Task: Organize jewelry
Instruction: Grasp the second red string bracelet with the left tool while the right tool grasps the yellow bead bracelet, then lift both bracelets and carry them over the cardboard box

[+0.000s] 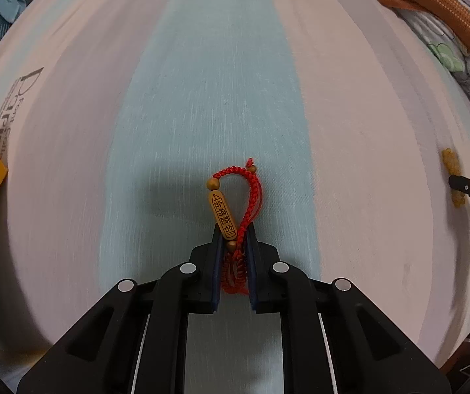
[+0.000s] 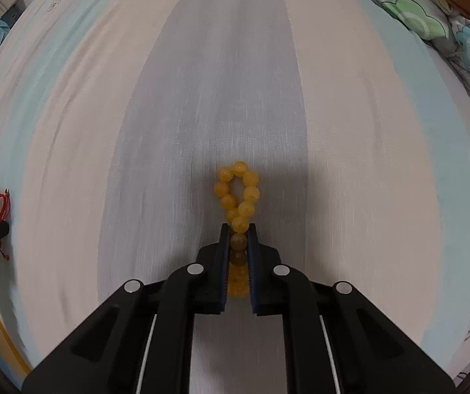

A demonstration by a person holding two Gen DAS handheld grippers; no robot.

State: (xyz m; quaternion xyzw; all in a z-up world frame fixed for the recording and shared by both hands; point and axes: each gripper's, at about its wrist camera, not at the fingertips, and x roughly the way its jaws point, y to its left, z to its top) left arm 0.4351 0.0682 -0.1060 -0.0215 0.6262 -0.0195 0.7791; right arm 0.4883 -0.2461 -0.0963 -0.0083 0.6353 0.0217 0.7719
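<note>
The left gripper (image 1: 233, 229) clenched a red braided cord bracelet (image 1: 248, 197) with an engraved wooden charm (image 1: 223, 216), its lower loops hidden between the fingers (image 1: 217, 262). The right gripper (image 2: 238, 229) gripped a yellow bead bracelet (image 2: 238, 193) above the striped bedsheet (image 2: 235, 82), several beads shadowed between the pads; a floral quilt (image 2: 465, 42) was cut off at the edge.

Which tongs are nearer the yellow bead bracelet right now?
Right. The right tongs are shut on the yellow bead bracelet; the left tongs are off to its side, shut on the red cord bracelet.
</note>
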